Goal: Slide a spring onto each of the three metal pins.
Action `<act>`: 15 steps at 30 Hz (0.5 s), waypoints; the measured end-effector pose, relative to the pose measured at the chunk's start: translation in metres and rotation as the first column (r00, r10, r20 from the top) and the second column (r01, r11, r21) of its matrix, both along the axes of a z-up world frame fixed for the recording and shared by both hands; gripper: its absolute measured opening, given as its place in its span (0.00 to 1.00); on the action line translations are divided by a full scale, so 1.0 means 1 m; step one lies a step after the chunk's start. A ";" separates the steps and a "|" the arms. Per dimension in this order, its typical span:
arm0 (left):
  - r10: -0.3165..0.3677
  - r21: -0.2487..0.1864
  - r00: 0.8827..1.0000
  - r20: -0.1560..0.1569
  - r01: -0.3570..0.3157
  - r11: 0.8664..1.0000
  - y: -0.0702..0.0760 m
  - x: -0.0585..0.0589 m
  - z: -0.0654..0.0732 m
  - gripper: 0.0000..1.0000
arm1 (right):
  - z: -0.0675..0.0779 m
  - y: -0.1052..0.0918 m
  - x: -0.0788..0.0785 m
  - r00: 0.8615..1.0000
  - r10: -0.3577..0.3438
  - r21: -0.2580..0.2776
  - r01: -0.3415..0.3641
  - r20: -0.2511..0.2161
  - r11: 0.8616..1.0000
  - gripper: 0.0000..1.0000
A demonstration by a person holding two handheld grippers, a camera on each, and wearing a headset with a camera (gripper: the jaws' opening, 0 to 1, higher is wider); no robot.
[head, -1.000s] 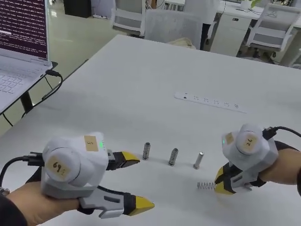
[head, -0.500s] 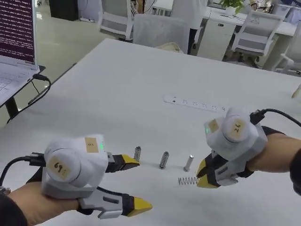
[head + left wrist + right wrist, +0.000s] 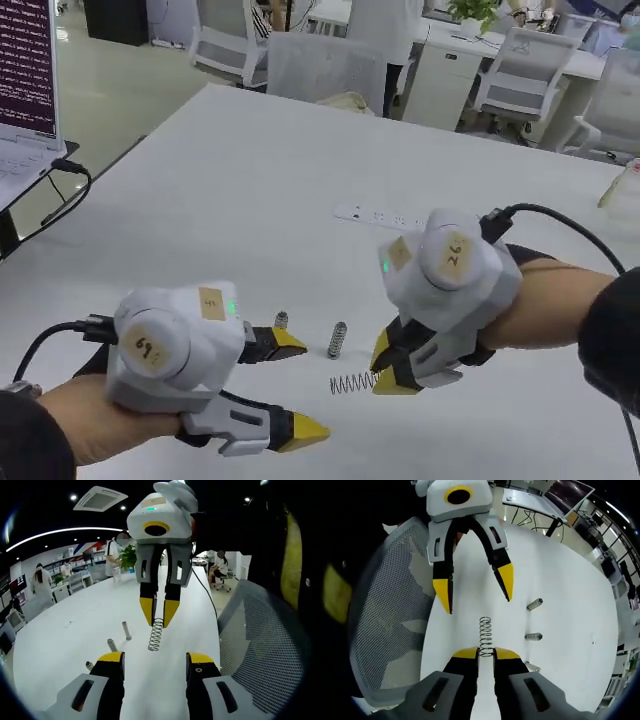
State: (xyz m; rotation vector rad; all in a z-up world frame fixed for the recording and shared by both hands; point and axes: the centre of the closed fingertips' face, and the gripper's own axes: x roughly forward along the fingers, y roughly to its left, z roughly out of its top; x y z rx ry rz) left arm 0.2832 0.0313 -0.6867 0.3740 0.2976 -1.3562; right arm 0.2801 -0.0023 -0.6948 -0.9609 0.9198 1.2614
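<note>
Right gripper (image 3: 386,367) is clenched on one end of the loose spring (image 3: 352,382), pinched right at the yellow jaw tips, and the rest of the coil sticks out free toward the left gripper (image 3: 300,386). In the left gripper view the right gripper (image 3: 158,614) comes in from above with the spring (image 3: 156,635) dangling off its tips, and there is the bare pin (image 3: 126,630), upright on the white table (image 3: 75,615), near the spring but not touching it. Whether the spring's free end touches the table, I cannot tell.

Next to the bare pin stands the middle pin (image 3: 112,645), already wearing a spring, and one step further from the bare pin is the far pin (image 3: 90,666), also sprung. From the head view those two loaded pins show as the middle pin (image 3: 337,340) and the far pin (image 3: 281,320), upright in a row.

Left gripper is released, jaws spread wide, nothing between them; it sits at the far-pin end of the row, away from the bare pin, with one yellow tip close to the far pin. The right gripper view looks along its own jaws (image 3: 485,653), tight on the spring (image 3: 485,634), with the left gripper (image 3: 475,590) facing it wide open; the two sprung pins (image 3: 535,604) (image 3: 533,636) lie off to one side.

Beyond the bare pin, well apart, a white power strip (image 3: 385,217) lies flat on the table (image 3: 250,180). A laptop (image 3: 25,70) stands further off again, on the left gripper's side.
</note>
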 end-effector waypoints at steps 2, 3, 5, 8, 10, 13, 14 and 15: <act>-0.009 0.002 1.000 0.004 0.009 1.000 -0.001 -0.001 0.000 0.41 | 0.001 0.004 -0.001 1.000 0.006 -0.001 -0.006 0.000 1.000 0.08; -0.011 0.002 1.000 0.006 0.011 1.000 -0.002 -0.002 0.000 0.39 | 0.002 0.005 -0.001 1.000 0.008 -0.001 -0.008 -0.002 1.000 0.08; -0.019 0.003 1.000 0.011 0.019 1.000 -0.004 -0.003 -0.001 0.38 | 0.002 0.008 -0.003 1.000 0.013 -0.004 -0.013 -0.003 1.000 0.08; -0.030 0.008 0.999 0.023 0.030 1.000 -0.007 -0.005 -0.001 0.36 | 0.003 0.011 -0.004 1.000 0.019 -0.007 -0.019 -0.006 1.000 0.08; -0.033 0.015 0.999 0.035 0.032 0.999 -0.008 -0.005 -0.002 0.31 | 0.004 0.013 -0.005 1.000 0.020 -0.009 -0.020 -0.008 1.000 0.08; -0.037 0.024 0.998 0.054 0.036 0.999 -0.008 -0.004 -0.003 0.20 | 0.004 0.014 -0.007 1.000 0.024 -0.017 -0.024 -0.015 1.000 0.08; -0.039 0.027 0.997 0.061 0.037 0.999 -0.008 -0.004 -0.003 0.17 | 0.004 0.014 -0.007 1.000 0.024 -0.017 -0.024 -0.016 1.000 0.08; -0.039 0.029 0.997 0.068 0.037 0.999 -0.008 -0.003 -0.003 0.15 | 0.004 0.014 -0.007 1.000 0.025 -0.018 -0.025 -0.017 1.000 0.08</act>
